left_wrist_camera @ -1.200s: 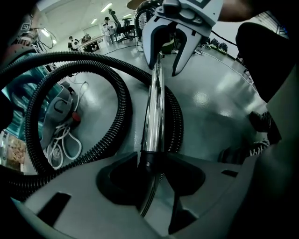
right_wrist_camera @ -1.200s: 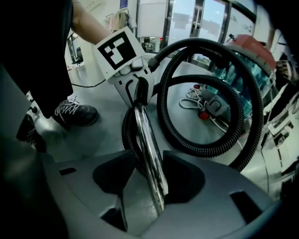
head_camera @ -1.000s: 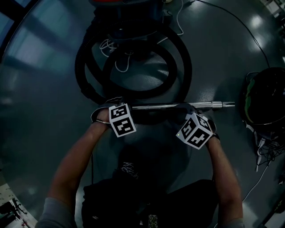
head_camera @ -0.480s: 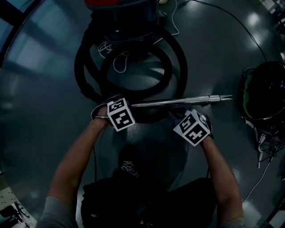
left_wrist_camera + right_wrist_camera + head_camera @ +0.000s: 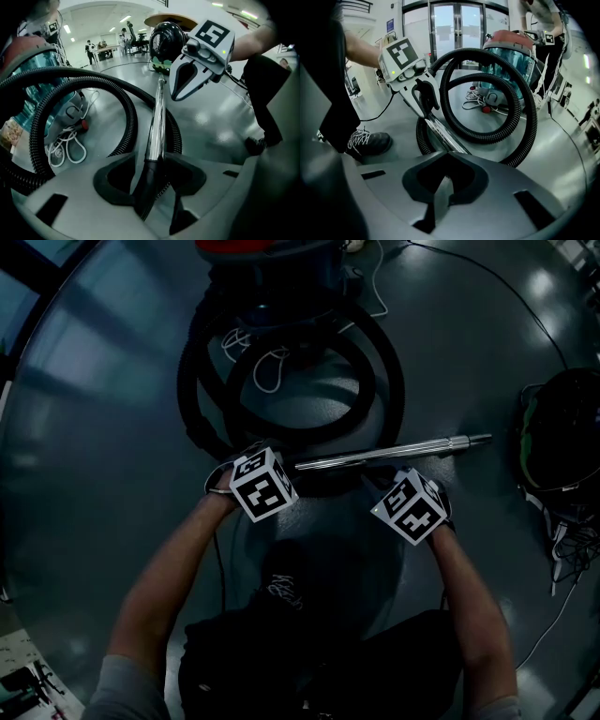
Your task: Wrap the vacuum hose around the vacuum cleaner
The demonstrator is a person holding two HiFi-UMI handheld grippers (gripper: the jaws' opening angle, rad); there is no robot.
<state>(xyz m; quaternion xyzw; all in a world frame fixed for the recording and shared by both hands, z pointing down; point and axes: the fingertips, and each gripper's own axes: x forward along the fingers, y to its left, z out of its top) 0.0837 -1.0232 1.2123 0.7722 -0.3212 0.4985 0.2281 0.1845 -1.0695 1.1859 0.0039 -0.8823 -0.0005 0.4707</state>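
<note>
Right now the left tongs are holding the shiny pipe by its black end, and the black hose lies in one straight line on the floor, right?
Not straight. The head view shows the black hose curled in big loops on the floor. The left tongs do hold the shiny pipe by its black end.

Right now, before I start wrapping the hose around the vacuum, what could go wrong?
The left gripper pinches only the black cuff. The right gripper has shut jaws at the metal wand, grip unclear, so the wand could swing or drop.
The white cord lies inside the loops of the hose by the vacuum cleaner; pulling the hose could snag it.
</note>
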